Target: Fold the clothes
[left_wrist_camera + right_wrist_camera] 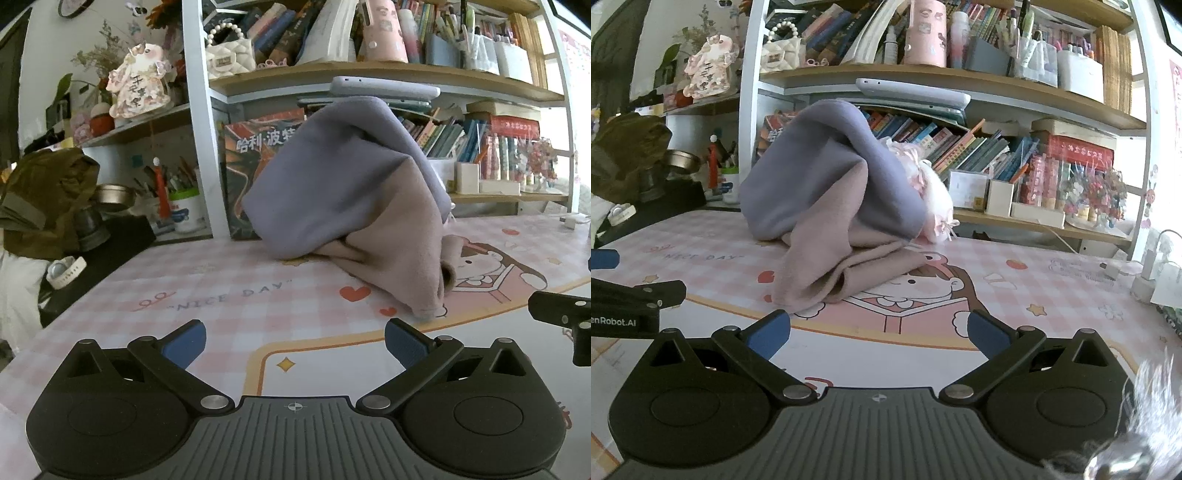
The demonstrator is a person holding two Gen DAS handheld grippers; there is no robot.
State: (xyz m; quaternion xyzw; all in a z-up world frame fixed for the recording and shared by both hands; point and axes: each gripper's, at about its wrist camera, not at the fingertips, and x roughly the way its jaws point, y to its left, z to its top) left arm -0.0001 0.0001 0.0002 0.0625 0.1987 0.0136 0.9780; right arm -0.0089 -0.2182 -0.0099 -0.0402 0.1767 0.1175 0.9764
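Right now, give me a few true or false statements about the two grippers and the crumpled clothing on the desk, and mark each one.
1. The left gripper stands open with nothing between its blue pads. True.
2. The right gripper is clamped on the garment. False: it is open, and short of the cloth.
3. The crumpled lilac and dusty-pink garment lies folded flat. False: it stands in a bunched heap.
4. The garment rests on the pink checked cartoon desk mat. True.
5. A white tablet lies on the mat. False: it sits on the shelf behind.
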